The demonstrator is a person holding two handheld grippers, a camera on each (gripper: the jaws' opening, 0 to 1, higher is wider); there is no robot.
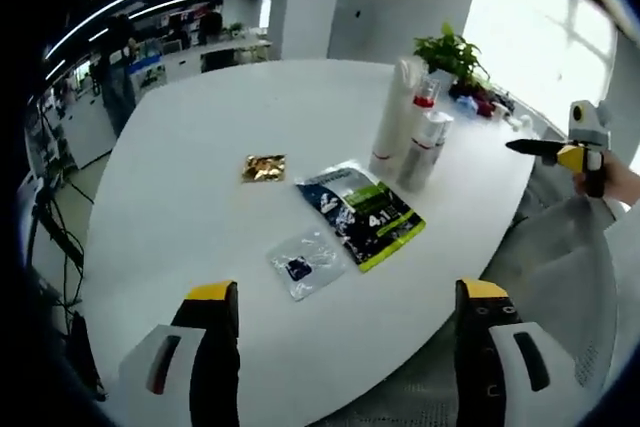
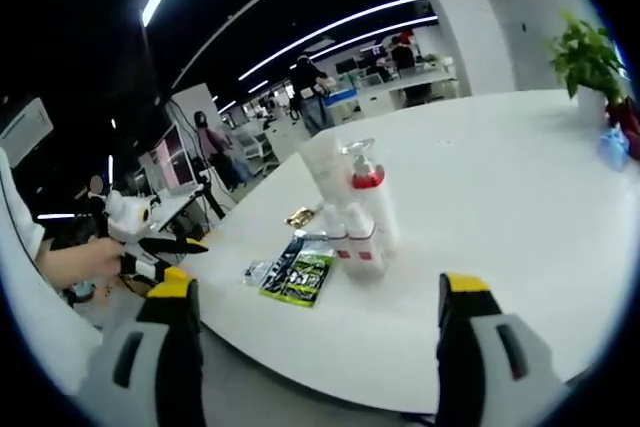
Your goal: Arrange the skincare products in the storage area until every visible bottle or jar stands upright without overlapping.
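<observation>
On a white tabletop, left to right: a gold packet, a clear sachet, a green-black pouch reading "4 in 1", then upright white bottles. Both grippers' fingers spread wide, grasping nothing.

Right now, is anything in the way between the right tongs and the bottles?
No. In the right gripper view, bare white table lies between the open right tongs and the upright bottles. The green packet lies off to one side.

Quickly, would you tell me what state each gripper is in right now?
Left gripper: open, holding nothing, above the table.
Right gripper: open, holding nothing.
</observation>
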